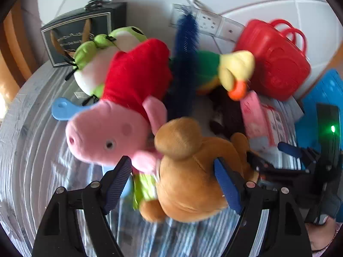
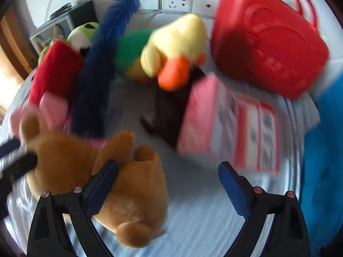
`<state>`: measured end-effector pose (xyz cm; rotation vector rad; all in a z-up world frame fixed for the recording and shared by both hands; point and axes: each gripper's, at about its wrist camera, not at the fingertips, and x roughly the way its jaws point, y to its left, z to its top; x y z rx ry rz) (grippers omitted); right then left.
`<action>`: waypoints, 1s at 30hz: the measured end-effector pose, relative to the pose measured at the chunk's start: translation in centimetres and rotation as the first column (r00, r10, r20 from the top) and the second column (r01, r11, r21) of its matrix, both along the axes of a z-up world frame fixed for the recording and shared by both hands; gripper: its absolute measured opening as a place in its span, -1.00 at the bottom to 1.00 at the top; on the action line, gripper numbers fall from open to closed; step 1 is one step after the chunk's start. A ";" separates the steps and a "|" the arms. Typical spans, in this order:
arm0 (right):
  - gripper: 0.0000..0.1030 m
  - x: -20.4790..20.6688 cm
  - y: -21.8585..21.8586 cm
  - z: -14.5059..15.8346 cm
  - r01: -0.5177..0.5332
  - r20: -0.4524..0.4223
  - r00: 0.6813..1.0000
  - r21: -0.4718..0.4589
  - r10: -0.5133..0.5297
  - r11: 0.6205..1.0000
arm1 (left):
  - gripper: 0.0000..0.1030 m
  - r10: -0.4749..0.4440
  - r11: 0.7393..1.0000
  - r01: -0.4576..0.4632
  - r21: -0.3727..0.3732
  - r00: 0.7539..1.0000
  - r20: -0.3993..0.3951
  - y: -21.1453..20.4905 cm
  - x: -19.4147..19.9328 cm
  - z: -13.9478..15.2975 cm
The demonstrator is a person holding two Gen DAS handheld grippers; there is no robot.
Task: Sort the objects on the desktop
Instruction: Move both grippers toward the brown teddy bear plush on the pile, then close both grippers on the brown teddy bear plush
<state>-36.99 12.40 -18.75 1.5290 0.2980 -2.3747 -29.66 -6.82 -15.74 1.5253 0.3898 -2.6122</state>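
The table [image 2: 193, 224], under a pale blue-and-white striped cloth, is crowded along its far edge against the white wall, while the striped stretch in the middle and near the camera lies open. At the right, a red plastic bag [image 2: 270, 42] with looped handles leans at the wall, and a blue surface [image 2: 321, 150] borders the cloth there. The pink pig plush [image 1: 103, 132] in a red dress lies at the left, its head touching the brown bear plush [image 1: 193, 182]. A long blue feathery duster [image 2: 100, 68] runs from the wall sockets down between the pig and the yellow duck plush [image 2: 173, 42] in green. A pink-and-white box [image 2: 227, 124] lies tilted just beside a dark object below the duck. A green frog plush [image 1: 100, 49] sits behind the pig, beside a dark box [image 1: 81, 32]. The left tool [image 1: 173, 173] stands wide with the bear between its fingers; whether the pads press it cannot be told. The right tool [image 2: 169, 180] is spread wide over bare cloth, its left finger [image 2: 103, 184] over the bear's leg, holding nothing.
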 end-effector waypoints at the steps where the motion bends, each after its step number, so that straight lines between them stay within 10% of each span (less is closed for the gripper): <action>1: 0.84 1.6 1.2 -0.3 0.005 0.033 0.999 -0.026 -0.005 1.000 | 0.55 -0.017 1.000 0.017 -0.004 1.000 0.004 0.6 0.8 0.0; 14: 0.84 15.0 2.9 -2.4 -0.076 0.157 0.983 -0.114 0.093 0.991 | 0.54 -0.108 0.990 0.108 -0.095 0.994 0.004 2.3 14.3 2.0; 30: 0.99 19.9 4.2 2.2 0.190 0.090 0.980 -0.177 -0.176 0.966 | 0.54 -0.308 0.951 0.310 0.002 0.945 0.109 2.4 13.1 -4.7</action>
